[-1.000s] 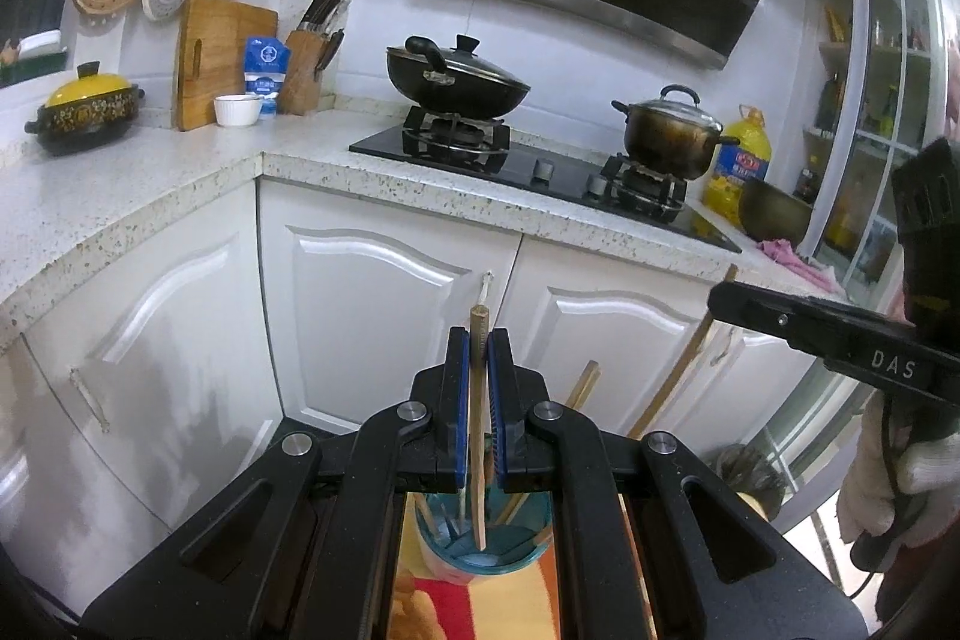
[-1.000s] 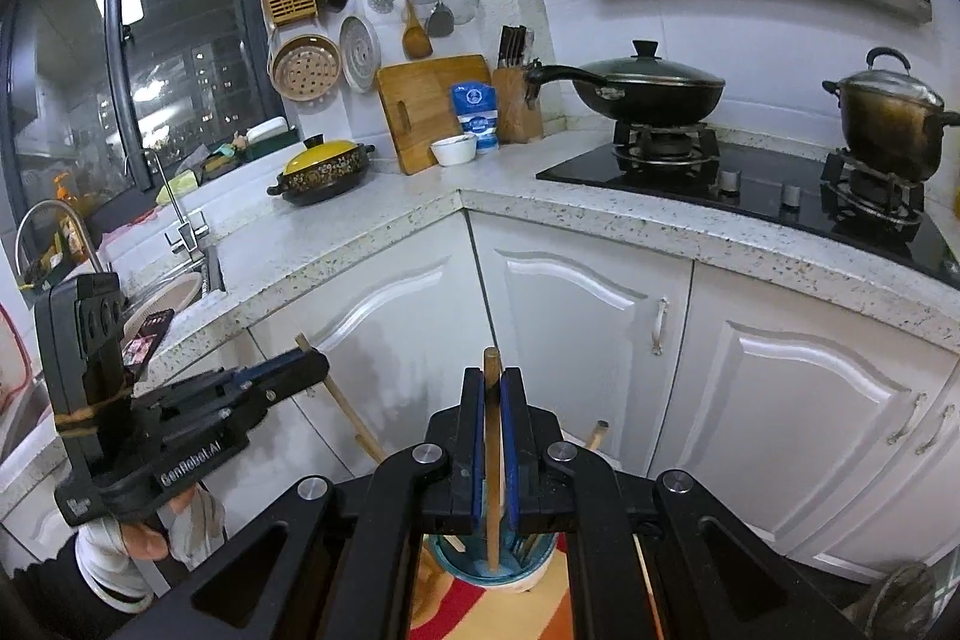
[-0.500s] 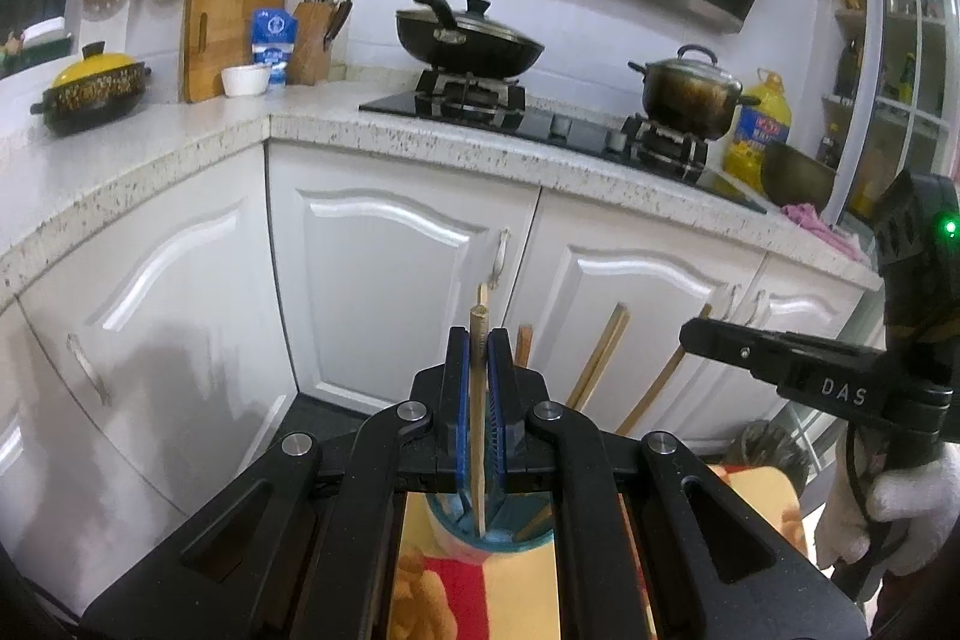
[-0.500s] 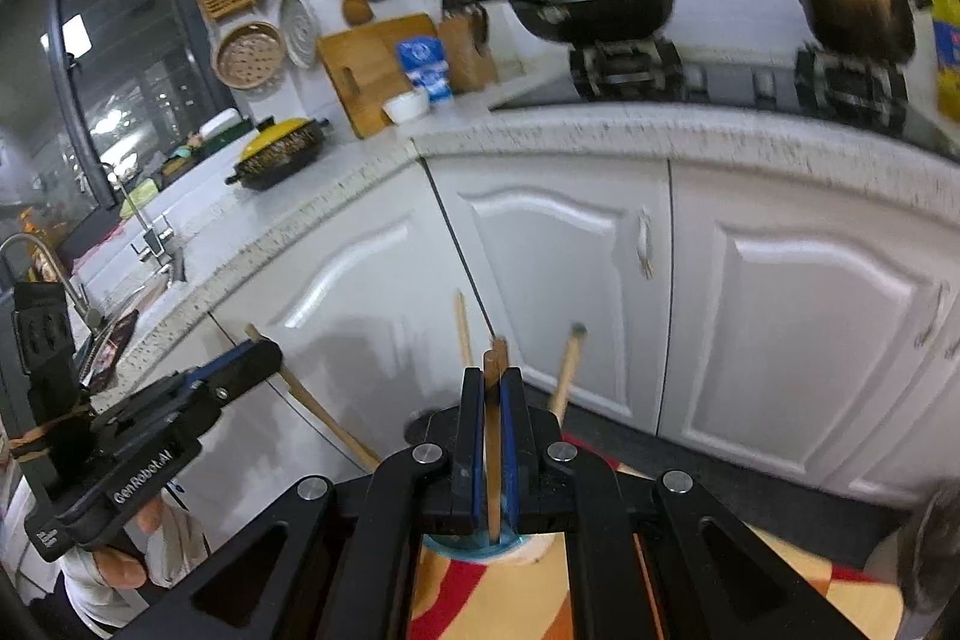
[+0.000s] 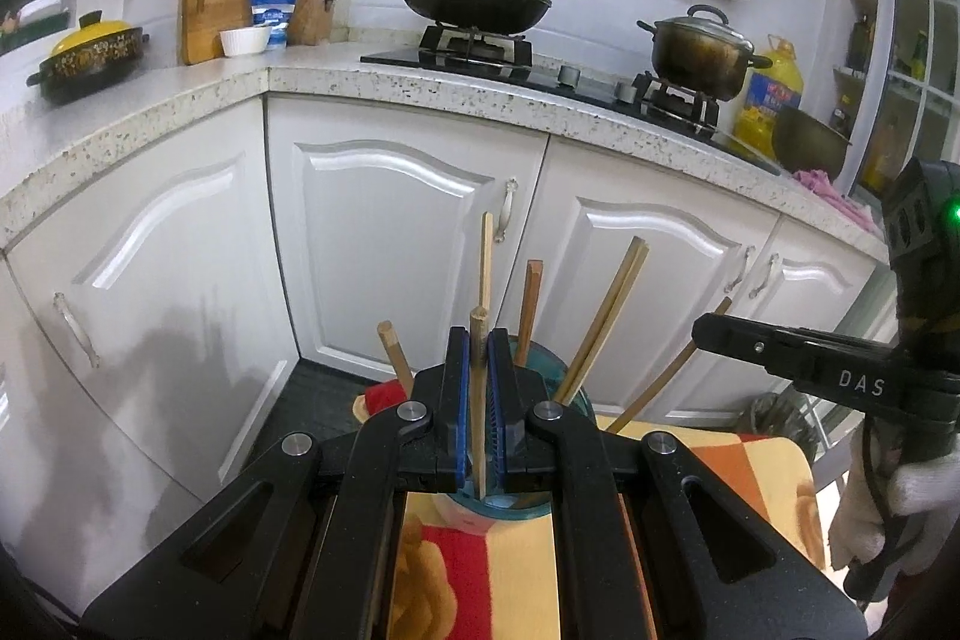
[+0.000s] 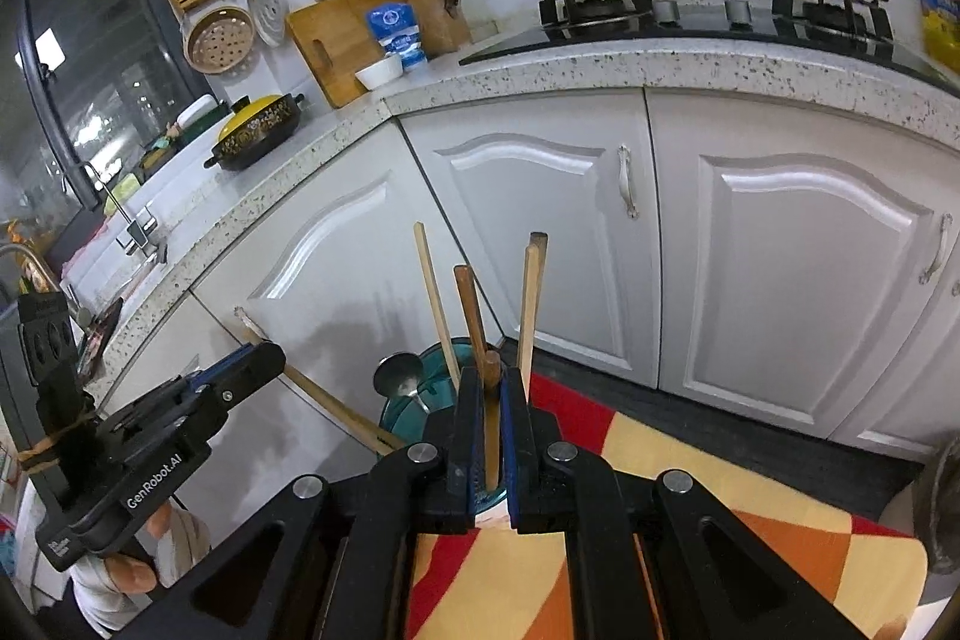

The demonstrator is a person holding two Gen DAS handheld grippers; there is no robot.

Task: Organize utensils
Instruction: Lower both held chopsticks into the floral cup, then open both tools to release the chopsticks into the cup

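Since the earlier frames, both claws have been lowered toward the round teal utensil cup (image 5: 543, 361). A pale wooden chopstick (image 5: 478, 400) is clenched in the left claw (image 5: 478, 388), a brown wooden chopstick (image 6: 492, 424) in the right claw (image 6: 491, 430). More wooden sticks (image 6: 435, 301) are held upright in the cup, which stands on the red, orange and yellow patterned surface (image 6: 690, 466).

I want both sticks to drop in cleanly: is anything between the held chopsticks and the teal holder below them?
Nothing separate blocks the way. The left gripper clamps a pale wooden chopstick and the right gripper a brown wooden chopstick, both directly over the round teal utensil holder. Only the chopsticks and metal spoon already standing inside crowd the opening.
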